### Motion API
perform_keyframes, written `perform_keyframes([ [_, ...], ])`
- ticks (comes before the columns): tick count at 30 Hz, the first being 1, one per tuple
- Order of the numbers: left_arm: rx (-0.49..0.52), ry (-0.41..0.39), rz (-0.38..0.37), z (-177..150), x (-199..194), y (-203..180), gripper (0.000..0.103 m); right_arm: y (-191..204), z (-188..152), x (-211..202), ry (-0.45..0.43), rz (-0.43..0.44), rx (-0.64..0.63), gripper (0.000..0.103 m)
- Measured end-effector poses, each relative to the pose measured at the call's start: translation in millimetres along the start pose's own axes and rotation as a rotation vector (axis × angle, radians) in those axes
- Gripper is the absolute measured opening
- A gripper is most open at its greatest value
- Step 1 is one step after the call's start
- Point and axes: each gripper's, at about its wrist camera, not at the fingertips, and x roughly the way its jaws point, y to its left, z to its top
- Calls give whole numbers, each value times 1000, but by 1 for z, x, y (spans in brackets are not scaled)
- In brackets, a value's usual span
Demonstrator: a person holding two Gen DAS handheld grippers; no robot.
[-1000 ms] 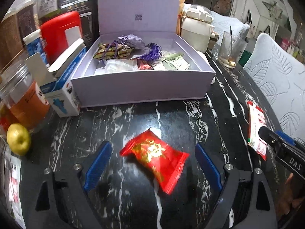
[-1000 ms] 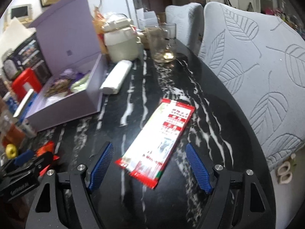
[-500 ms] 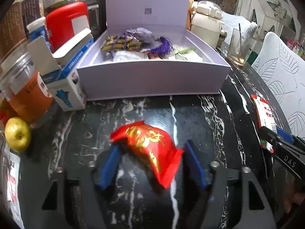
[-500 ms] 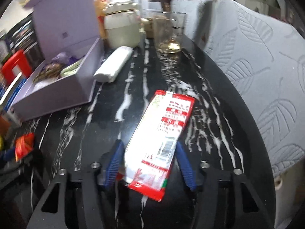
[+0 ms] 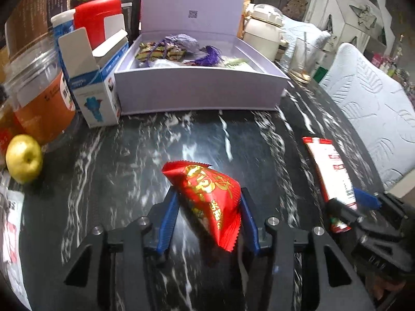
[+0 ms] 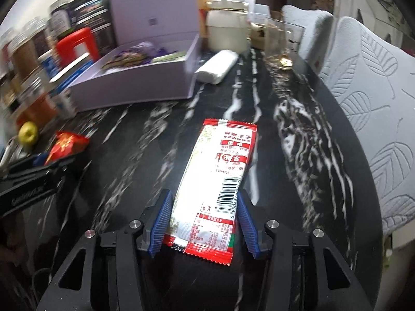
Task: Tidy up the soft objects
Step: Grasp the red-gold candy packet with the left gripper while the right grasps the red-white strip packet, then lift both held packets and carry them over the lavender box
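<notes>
Both grippers have closed since a second ago, when each sat spread wide around its packet lying flat on the table.

Seen from the left wrist, the left gripper (image 5: 208, 202) pinches the red gold-printed packet (image 5: 207, 199) between its blue pads, one pad against each side, and the packet stands tilted with its crimped far edge raised toward the open lilac box (image 5: 199, 90). That box sits well ahead on the black marble table (image 5: 129, 160), its lid upright, with purple tassels and small wrapped items inside. Just left of the box stands a blue-and-white carton (image 5: 90, 88) with its flap open, then a clear jar (image 5: 39, 98) of orange contents, and a yellow apple (image 5: 23, 158) nearer the edge. At the right, the right gripper (image 5: 345, 204) is clamped on the lower end of the long red-and-white packet (image 5: 330, 168).

From the right wrist, the right gripper (image 6: 203, 202) presses its blue pads against both long edges of the long red-and-white packet (image 6: 218, 181), which lies lengthwise along the fingers, barcode side up. Across the table are the lilac box (image 6: 135, 85), a white roll (image 6: 216, 66) just beside it, a cream pot (image 6: 227, 31) and a drinking glass (image 6: 281, 44). At the left edge, the left gripper (image 6: 55, 159) holds the red gold-printed packet (image 6: 66, 145), with the apple (image 6: 28, 132) nearby.
</notes>
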Motion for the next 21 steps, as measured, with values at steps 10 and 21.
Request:
perform_keyframes([
  [10, 76, 39, -72, -34, -30, -7, 46, 26, -41, -33, 31, 55, -74, 50],
  [21, 145, 69, -81, -54, -41, -12, 46, 28, -64, -53, 62, 29, -57, 59],
])
